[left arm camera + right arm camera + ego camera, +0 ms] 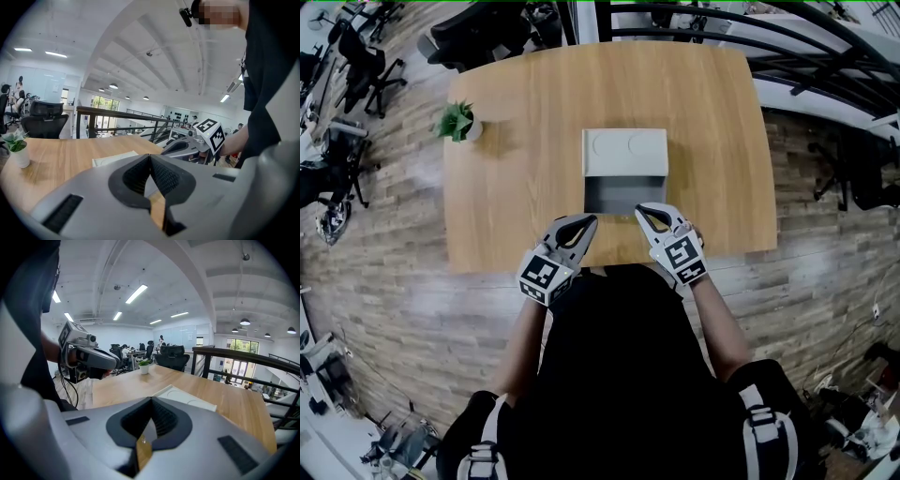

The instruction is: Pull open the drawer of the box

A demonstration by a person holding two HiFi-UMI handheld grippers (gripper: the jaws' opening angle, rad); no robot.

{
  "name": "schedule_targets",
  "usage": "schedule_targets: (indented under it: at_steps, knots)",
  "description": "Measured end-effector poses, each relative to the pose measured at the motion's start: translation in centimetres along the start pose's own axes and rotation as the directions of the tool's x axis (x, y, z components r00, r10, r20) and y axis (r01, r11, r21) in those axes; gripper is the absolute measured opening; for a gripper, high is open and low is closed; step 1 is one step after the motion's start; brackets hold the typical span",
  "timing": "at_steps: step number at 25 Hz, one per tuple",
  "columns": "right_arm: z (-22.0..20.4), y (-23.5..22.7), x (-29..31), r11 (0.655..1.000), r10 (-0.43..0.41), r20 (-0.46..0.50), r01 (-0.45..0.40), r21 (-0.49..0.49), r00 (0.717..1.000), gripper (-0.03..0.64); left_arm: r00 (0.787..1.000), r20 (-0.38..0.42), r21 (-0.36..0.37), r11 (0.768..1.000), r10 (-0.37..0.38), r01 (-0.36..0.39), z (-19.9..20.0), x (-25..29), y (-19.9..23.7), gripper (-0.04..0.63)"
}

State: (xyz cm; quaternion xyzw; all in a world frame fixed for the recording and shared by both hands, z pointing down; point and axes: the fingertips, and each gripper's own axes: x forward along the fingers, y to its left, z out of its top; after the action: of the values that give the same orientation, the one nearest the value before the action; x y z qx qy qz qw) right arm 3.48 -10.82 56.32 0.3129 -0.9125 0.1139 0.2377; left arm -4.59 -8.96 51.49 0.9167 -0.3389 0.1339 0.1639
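Note:
A white box (624, 153) with two round recesses on its lid stands mid-table. Its grey drawer (623, 195) is pulled out toward the table's near edge. My left gripper (587, 221) hovers just left of the drawer's front corner, and its jaws are shut with nothing between them. To the right of the drawer front, my right gripper (644, 212) is also shut and holds nothing. The left gripper view shows the box lid (115, 158) past the closed tips (150, 158). In the right gripper view the box lid (187, 398) lies beyond the shut tips (151, 400).
A small potted plant (457, 122) stands at the wooden table's (525, 187) far left edge. Office chairs (356, 66) stand on the floor to the left and a black railing (825, 56) runs at the far right. The person's dark torso is against the near table edge.

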Motion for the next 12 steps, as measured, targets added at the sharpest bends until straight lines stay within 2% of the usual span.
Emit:
schedule_targets:
  at_steps: [12]
  knots:
    - [0.69,0.48,-0.38,1.000,-0.010,0.021,0.010,-0.008,1.000,0.025,1.000,-0.002,0.010,1.000,-0.007,0.007,0.04,-0.26,-0.68,0.023]
